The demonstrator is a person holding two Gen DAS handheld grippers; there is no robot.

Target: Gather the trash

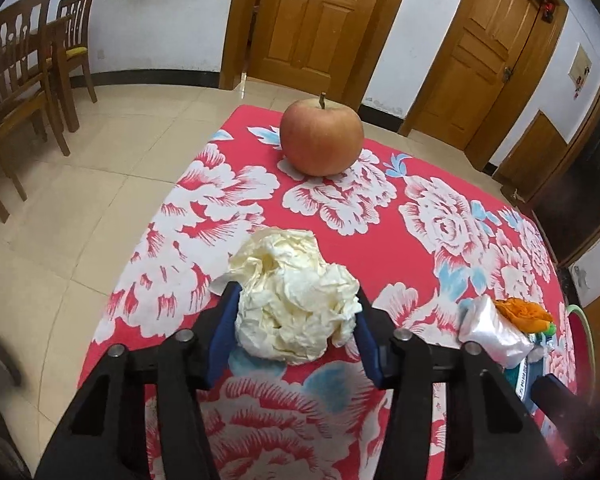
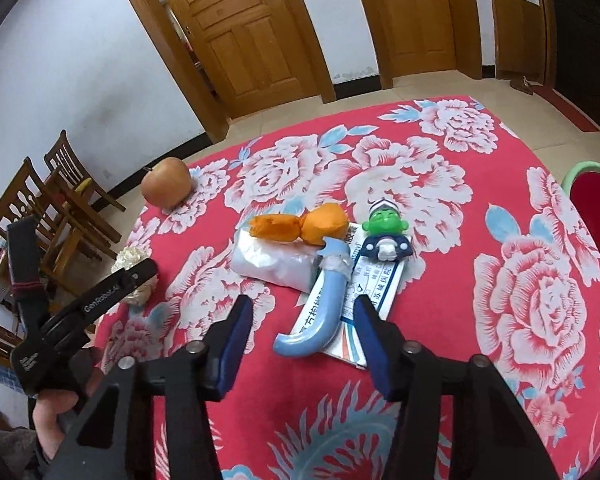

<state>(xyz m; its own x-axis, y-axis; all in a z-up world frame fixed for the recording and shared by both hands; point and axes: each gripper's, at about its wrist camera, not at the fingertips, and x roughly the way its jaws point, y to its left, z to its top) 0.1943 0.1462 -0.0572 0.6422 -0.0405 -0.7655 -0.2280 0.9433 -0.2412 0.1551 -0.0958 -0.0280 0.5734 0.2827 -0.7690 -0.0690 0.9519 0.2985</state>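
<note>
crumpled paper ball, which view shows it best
The left wrist view: the crumpled paper ball fills the centre, between the left gripper fingers. In the right wrist view the ball is small, at the table's left edge, partly hidden behind the left gripper.

Each gripper is a black plastic frame with two broad arms that narrow forward into fingers faced with dark blue pads (image 1: 220,336), and a round silver screw head (image 1: 185,335) sits at each pivot along the lower part of the frame. In the right wrist view the left gripper (image 2: 140,280) shows at the left edge as a black bar printed with white "GenRobot" lettering, with a dark red band around its upright black post. A bare hand (image 2: 50,416), no sleeve visible, shows at the lower left.
</note>
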